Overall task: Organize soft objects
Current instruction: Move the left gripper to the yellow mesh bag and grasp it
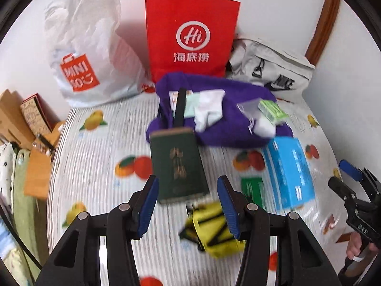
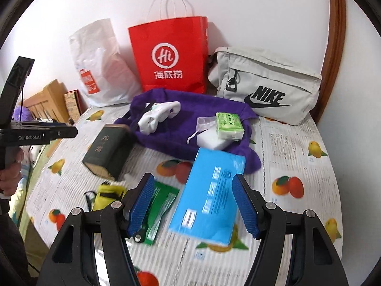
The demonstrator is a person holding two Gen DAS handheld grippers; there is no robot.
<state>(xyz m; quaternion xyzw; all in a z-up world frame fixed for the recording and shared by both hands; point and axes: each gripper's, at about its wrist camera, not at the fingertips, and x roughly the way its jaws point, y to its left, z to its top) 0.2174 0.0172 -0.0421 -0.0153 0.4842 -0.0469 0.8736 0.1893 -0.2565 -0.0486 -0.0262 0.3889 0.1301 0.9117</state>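
Observation:
A purple cloth (image 1: pixel 228 109) (image 2: pixel 181 119) lies on the fruit-print bed, with white socks (image 1: pixel 209 112) (image 2: pixel 159 114), a green tissue pack (image 1: pixel 271 110) (image 2: pixel 228 125) and a small white pouch (image 2: pixel 212 138) on it. A blue soft pack (image 1: pixel 289 166) (image 2: pixel 209 197) lies in front. My left gripper (image 1: pixel 188 202) is open above a dark green box (image 1: pixel 177 164) (image 2: pixel 109 150) and a yellow pouch (image 1: pixel 214 228) (image 2: pixel 107 194). My right gripper (image 2: pixel 193 205) is open, its fingers on either side of the blue pack and just above it.
A white Miniso plastic bag (image 1: pixel 85 47) (image 2: pixel 100 66), a red paper bag (image 1: pixel 190 33) (image 2: pixel 169 54) and a grey Nike bag (image 1: pixel 269 69) (image 2: pixel 264 85) stand along the wall. A green flat packet (image 2: pixel 159 207) (image 1: pixel 252 188) lies by the blue pack. Wooden furniture (image 1: pixel 16 119) stands left.

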